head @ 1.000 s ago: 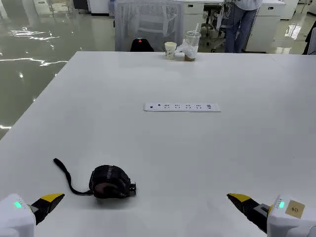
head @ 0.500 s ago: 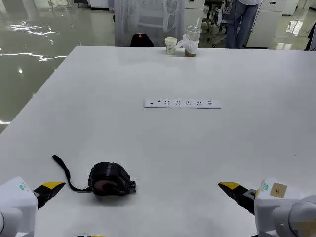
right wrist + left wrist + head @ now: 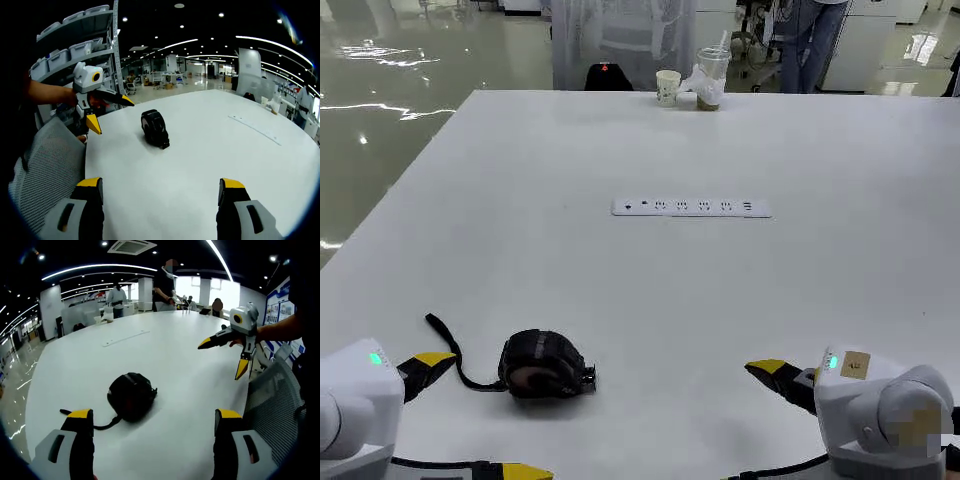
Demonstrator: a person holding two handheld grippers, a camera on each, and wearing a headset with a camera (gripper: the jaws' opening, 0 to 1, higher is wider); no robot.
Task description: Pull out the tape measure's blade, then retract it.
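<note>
- Tape measure [image 3: 545,366] lies flat on its side on the white desk [image 3: 720,290], near-left area, close to the near edge. Black case, nothing touching it.
- Blade looks fully wound in. Only the end hook shows, at the case's right side. So my read is that the pull-out hasn't started.
- Wrist strap [image 3: 455,355] trails off the case to the left and far side, slack on the desk and clear of the hook end.
- Left hand-held gripper [image 3: 154,415]: jaws spread wide, holding nothing, just left of the case and aimed at it. It's probably there to clamp the body.
- Right hand-held gripper [image 3: 160,183]: also wide and empty, well apart from the case on its right. The hook faces this side, so it's the likely puller.
- The flanking layout makes sense: one side anchors, the other draws the blade rightward along bare desk.
- Risk: the case is rounded and may skate if it's only pinched lightly.
- Power strip [image 3: 690,208] sits mid-desk, far of the work and out of the blade's path.
- Paper cup [image 3: 667,88] and clear plastic cup [image 3: 710,80] stand side by side at the far edge.
- Count: 1 tape measure, 2 hand-held grippers, 1 power strip, 2 cups.
</note>
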